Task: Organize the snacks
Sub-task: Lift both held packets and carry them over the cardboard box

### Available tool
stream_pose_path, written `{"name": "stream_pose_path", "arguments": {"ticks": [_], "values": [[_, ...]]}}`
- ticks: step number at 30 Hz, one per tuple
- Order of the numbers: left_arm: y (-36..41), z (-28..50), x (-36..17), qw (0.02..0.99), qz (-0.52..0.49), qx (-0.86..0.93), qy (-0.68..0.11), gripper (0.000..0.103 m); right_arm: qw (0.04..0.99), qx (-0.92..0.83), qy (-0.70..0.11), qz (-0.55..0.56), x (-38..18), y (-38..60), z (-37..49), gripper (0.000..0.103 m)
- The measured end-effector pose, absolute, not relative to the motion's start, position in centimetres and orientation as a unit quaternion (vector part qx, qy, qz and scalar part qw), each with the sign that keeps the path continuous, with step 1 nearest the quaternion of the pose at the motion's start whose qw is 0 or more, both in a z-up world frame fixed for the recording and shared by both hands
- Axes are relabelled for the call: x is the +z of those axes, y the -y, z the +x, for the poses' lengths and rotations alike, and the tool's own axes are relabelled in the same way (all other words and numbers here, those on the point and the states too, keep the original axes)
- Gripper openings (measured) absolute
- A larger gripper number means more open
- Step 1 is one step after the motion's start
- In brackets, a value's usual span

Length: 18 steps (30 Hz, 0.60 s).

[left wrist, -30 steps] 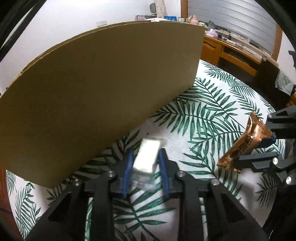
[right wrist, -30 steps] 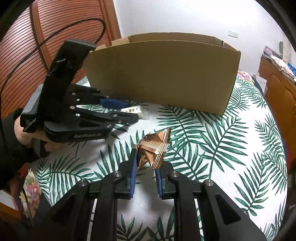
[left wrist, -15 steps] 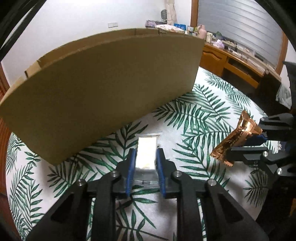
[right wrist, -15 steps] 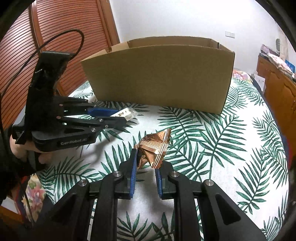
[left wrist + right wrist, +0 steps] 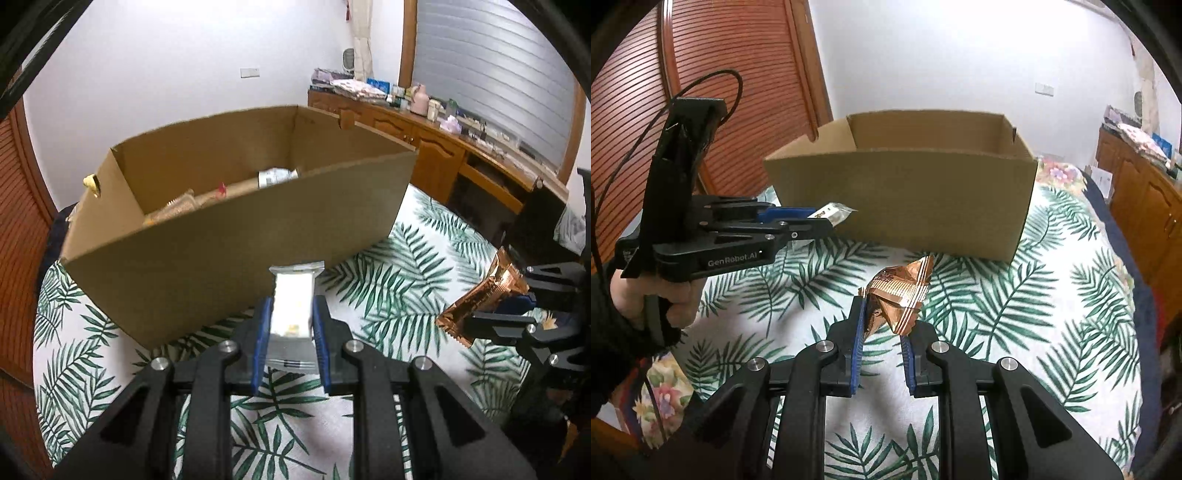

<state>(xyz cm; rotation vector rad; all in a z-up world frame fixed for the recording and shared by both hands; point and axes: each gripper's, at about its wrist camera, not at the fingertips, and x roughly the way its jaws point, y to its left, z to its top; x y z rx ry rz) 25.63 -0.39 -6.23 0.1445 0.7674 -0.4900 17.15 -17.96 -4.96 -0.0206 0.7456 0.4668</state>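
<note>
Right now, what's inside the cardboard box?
In the cardboard box, several snack packets lie along the far wall, including a white one. The near wall hides the rest of the floor.

Palm-leaf cloth (image 5: 424, 266) spread over the surface, floral fabric (image 5: 665, 387) showing at its edge. Wooden slatted door (image 5: 713, 55) at the back left. Long wooden cabinet (image 5: 436, 155) against the wall, cluttered with bottles and folded cloths. Grey blind (image 5: 491, 55) above. White wall (image 5: 923, 55) with a switch plate (image 5: 1044, 88).
</note>
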Motion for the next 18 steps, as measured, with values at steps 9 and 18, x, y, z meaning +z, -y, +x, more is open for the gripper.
{"name": "stream_pose_path", "arguments": {"ticks": [9, 18], "values": [[0.0, 25.0, -2.0, 0.91, 0.057, -0.24, -0.333, 0.02, 0.916, 0.223, -0.333, -0.013, -1.8, 18.3, 16.8, 0.016], [-0.2, 25.6, 1.9, 0.921, 0.054, -0.238, -0.304, 0.02, 0.926, 0.226, -0.302, -0.02, 1.7, 18.3, 17.7, 0.016]]}}
